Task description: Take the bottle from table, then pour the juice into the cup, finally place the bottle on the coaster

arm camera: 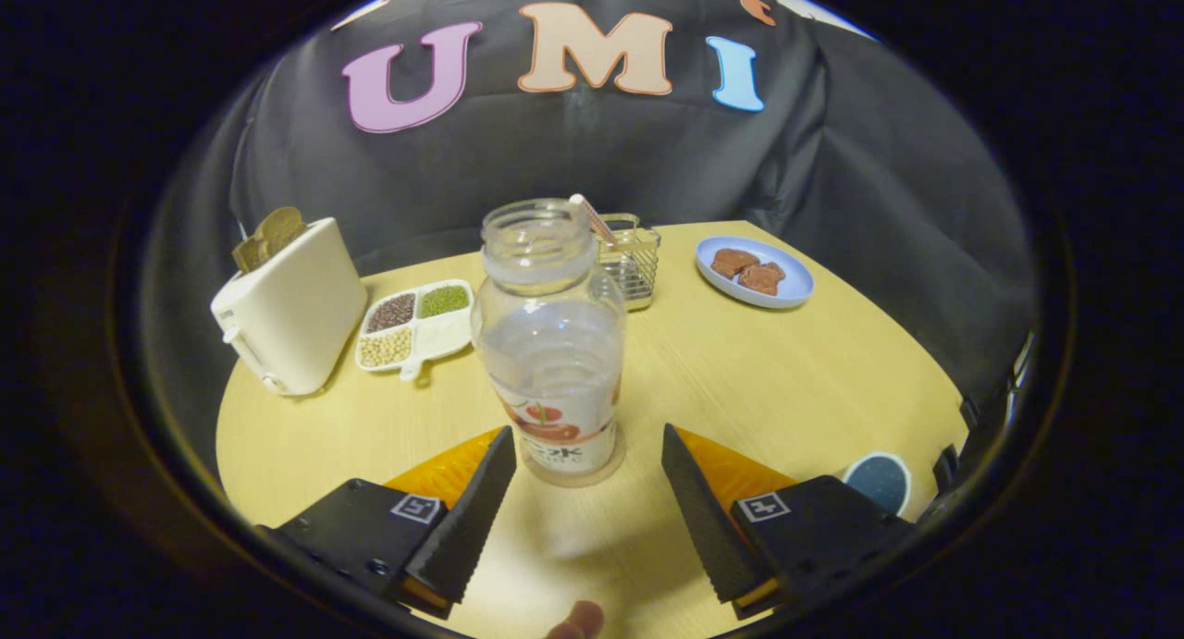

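Nothing legible: bottle [553, 343] label print too blurred to read; square marker tags on hand-held gripper [588, 459], open.

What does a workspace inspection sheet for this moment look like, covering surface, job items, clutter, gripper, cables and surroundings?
Surface: round pale wooden table, bare in front of the fingers.
Job's things: clear plastic bottle with a fruit label, uncapped and upright, just ahead of the fingers; round dark coaster with a white rim beside one finger. Cup: nothing seen.
Clutter: white toaster holding bread; white divided dish of beans; wire basket behind the bottle; blue plate of brown pieces.
Grippers: gripper open, fingers either side of the bottle's base, not touching.
Cables: nothing seen.
Surroundings: black cloth wall; a fingertip below.
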A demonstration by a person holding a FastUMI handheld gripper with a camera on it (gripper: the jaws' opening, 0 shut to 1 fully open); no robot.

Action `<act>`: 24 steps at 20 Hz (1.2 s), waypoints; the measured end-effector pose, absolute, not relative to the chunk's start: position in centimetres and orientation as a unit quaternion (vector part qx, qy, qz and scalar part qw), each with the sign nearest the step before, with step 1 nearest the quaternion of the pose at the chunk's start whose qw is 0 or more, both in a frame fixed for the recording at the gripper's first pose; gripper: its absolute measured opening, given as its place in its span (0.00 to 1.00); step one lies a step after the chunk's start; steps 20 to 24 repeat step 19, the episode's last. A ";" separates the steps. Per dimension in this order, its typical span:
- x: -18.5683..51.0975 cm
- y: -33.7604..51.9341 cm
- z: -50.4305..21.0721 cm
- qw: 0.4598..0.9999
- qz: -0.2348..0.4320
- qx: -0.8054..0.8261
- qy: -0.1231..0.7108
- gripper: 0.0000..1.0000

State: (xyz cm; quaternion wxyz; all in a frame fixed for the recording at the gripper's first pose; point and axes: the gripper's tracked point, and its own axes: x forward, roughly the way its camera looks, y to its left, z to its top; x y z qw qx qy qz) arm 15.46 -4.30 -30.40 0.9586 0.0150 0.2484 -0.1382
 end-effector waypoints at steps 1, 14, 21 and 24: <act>14.7 -4.5 -29.6 0.960 -0.133 0.019 0.245 0.99; 4.7 -7.1 -18.5 0.971 -0.020 -0.044 0.232 0.99; 2.1 -7.4 -12.7 0.981 0.011 -0.028 0.194 0.99; 2.1 -7.4 -12.7 0.981 0.011 -0.028 0.194 0.99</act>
